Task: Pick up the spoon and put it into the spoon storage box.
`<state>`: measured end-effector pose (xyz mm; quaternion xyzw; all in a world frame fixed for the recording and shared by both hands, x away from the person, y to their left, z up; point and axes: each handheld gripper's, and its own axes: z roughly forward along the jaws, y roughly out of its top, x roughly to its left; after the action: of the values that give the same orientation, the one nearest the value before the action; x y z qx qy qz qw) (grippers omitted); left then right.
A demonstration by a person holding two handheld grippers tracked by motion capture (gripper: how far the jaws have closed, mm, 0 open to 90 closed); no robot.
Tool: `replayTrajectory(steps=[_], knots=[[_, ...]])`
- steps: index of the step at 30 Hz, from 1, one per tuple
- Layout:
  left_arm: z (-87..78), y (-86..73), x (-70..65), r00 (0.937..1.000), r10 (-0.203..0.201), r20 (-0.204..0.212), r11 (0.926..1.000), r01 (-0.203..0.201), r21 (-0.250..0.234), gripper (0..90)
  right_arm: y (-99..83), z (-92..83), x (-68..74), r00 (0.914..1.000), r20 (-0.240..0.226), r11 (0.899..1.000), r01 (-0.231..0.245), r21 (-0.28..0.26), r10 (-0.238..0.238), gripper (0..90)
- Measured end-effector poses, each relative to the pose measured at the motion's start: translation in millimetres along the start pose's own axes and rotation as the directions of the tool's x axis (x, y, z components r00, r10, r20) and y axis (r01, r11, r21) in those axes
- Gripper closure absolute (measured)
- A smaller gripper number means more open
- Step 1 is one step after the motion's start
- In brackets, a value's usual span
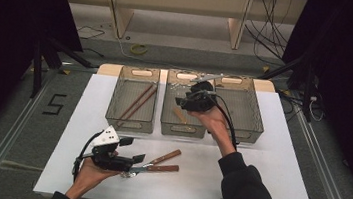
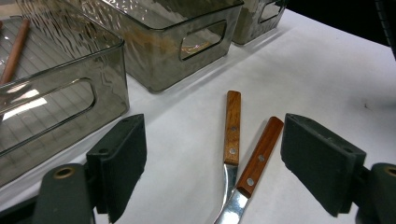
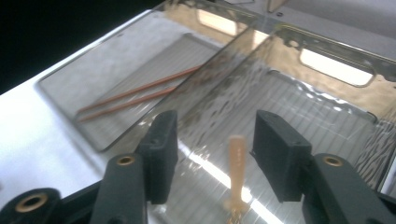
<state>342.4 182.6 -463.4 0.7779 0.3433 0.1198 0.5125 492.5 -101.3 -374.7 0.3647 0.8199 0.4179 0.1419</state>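
Wood-handled utensils, two, lie between left gripper open jaws; we judge them light, stiff, blades slick; grip at handles; right gripper open, empty, over mid bin.

A white-topped table carries three smoked-plastic bins in a row along its far edge: left, middle, right. Nearer, two wooden-handled utensils lie side by side.

A pale wooden-handled utensil lies flat inside the middle smoked-plastic bin; two brown-handled metal utensils lie crossed on the white worktop.
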Motion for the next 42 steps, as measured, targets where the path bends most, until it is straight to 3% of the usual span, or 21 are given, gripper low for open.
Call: replayTrajectory(steps=[6,15,19,31,42], knots=[[1.1,-0.1,-1.0,0.9999,0.008,0.006,0.9998,-0.008,0.017,21.9,-15.1,-21.4,11.9,0.9976,-0.056,0.999,0.040,0.002,-0.040,42.2],[1.6,0.1,-1.8,0.9997,0.022,0.009,0.9992,-0.022,0.032,21.9,-42.3,-37.7,23.5,0.9895,-0.123,0.997,0.078,0.011,-0.076,39.8],[0.9,0.3,-0.8,0.9998,0.021,0.007,0.9994,-0.021,0.029,21.9,-53.3,-40.4,29.4,0.9862,-0.129,0.994,0.107,0.018,-0.103,39.2],[-1.4,-0.9,4.3,0.9999,0.011,-0.005,0.9995,-0.011,0.030,22.1,-76.5,-45.6,35.9,0.9763,-0.175,0.989,0.138,0.045,-0.128,36.6],[-4.8,-2.2,7.9,0.9999,-0.004,-0.011,1.0000,0.004,0.005,22.0,-88.7,-44.9,48.0,0.9564,-0.237,0.979,0.190,0.066,-0.170,32.8]])
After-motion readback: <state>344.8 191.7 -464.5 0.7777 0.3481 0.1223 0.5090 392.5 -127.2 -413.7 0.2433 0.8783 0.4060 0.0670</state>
